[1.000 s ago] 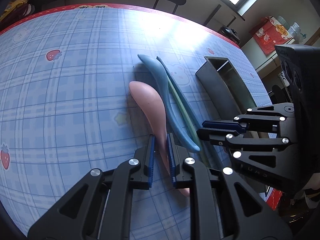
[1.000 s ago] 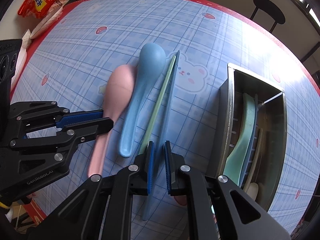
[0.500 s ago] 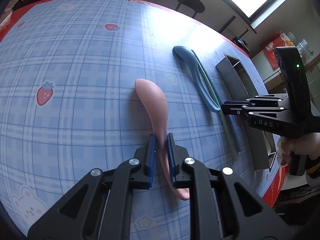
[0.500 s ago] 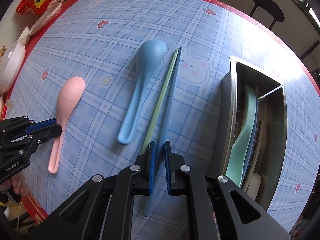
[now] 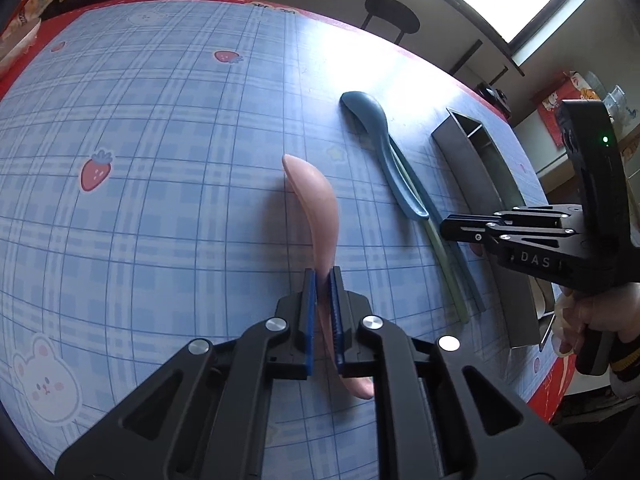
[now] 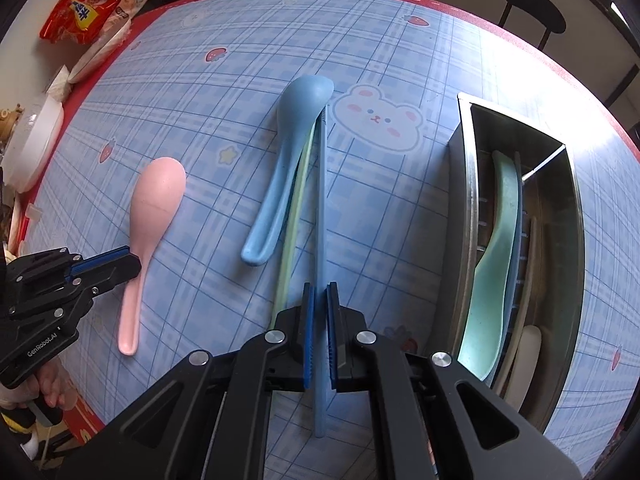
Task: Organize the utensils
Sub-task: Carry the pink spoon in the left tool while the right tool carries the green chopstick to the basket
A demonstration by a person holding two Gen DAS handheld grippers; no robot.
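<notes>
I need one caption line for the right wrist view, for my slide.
Right tool shut on a long blue chopstick beside a blue plastic spoon, near the steel utensil box.

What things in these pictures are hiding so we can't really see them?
- Pink spoon: left wrist view, part of its handle sits behind the left gripper pads.
- Blue chopstick: right wrist view, a stretch is covered by the right gripper.
- Metal utensil box: its near end is cut off behind the gripper body.
- Snack bags: print too small to read.
</notes>
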